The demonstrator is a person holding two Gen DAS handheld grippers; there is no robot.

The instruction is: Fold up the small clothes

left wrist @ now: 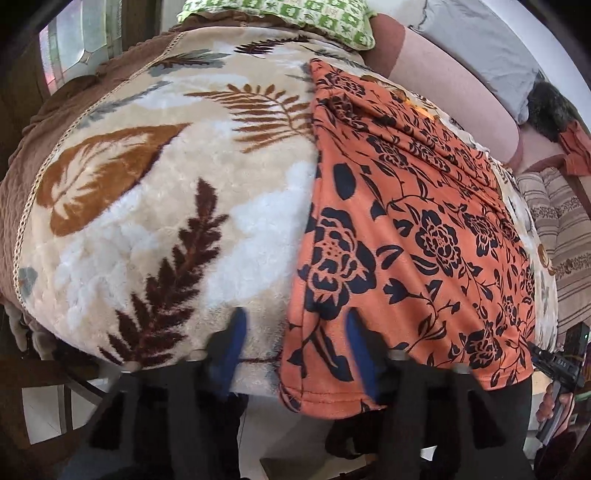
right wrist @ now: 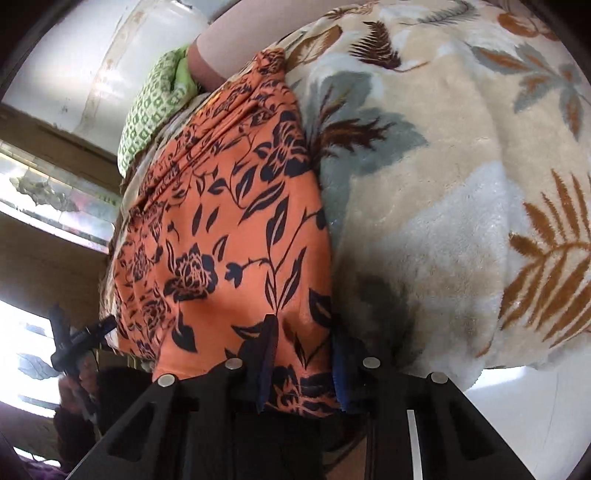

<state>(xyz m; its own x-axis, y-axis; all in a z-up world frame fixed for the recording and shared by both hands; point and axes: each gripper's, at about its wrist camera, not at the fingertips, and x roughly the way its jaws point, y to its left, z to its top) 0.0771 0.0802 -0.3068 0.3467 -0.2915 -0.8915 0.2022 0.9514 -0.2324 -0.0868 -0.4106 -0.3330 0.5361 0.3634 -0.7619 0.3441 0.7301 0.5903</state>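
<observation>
Straddling the near hem of the orange floral garment (right wrist: 229,236), right gripper (right wrist: 304,343) narrowed, blue pads (right wrist: 267,343) on either side of the garment's right-hand corner, cloth bunched between them; whether the pads actually pinch the fabric cannot be told. Hanging over the opposite corner, left gripper (left wrist: 293,332) with fingers well apart: one blue finger (left wrist: 234,339) over the fleece, the other over the orange cloth, the garment's side edge running between them, nothing clamped. Just beyond the fingers, near hem draped slightly over the bed's front edge. Spread lengthwise away from both cameras, garment (left wrist: 417,229) lying mostly flat near the front, gathered into folds and creases toward its far, narrower end. Underneath, a plush cream blanket (left wrist: 155,206) printed with brown, rust and grey leaves, covering the bed on both sides of the garment, edged on its outer side with a brown border (left wrist: 22,173). At the edge of each view, the other gripper's black body held in a hand (left wrist: 557,402), beside the hem. Farther back, touching the garment's far end, a green-and-white patterned pillow (left wrist: 295,14). Alongside it, a pinkish bolster (left wrist: 454,85) and a grey cushion (left wrist: 476,33). Off to the side, a striped brown cloth (left wrist: 561,236). Farthest, window panes (right wrist: 55,199) bright with daylight.
</observation>
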